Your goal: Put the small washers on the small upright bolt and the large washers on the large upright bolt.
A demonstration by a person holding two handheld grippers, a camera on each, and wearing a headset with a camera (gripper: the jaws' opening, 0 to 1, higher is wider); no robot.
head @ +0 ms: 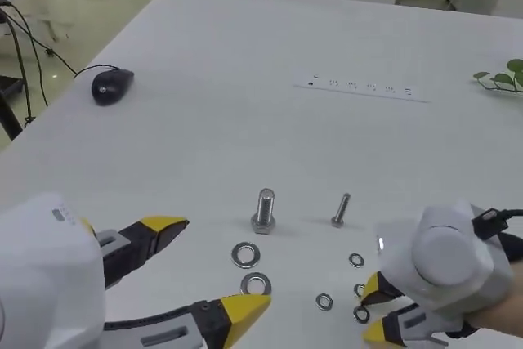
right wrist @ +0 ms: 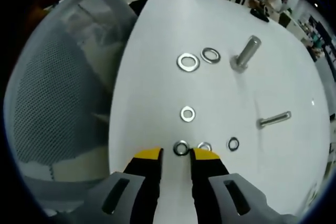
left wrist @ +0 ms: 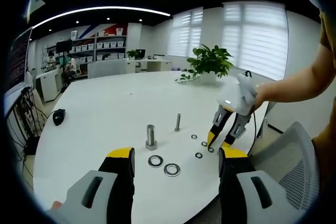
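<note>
right gripper: jaws a narrow gap apart, not clamped. One small washer lies flat on the worktop right at the mouth, between the tips.
left gripper: jaws wide apart, nothing in them, hanging on the person's side of the large washers.

Layout off the small bolt:
- The small washers lie loose on its near side.
- The large bolt stands to its left, well apart.
- Both large washers lie near-left of it, in front of the large bolt.
- Nothing is threaded on it yet.

Risks as I see them:
- The washer is thin and flat, so the tips will likely skid over it or shove it along instead of catching an edge. That means no pick, or the washer skates away from the small bolt toward the worktop edge.
- The neighbour washer sits just beside one jaw tip, so closing could nudge it or trap both.
- Both bolts stand on their heads. An off-centre drop or a sideways knock tips the small bolt, and it would roll.
- A weak edge grip lets the washer flip out on the way over.
</note>
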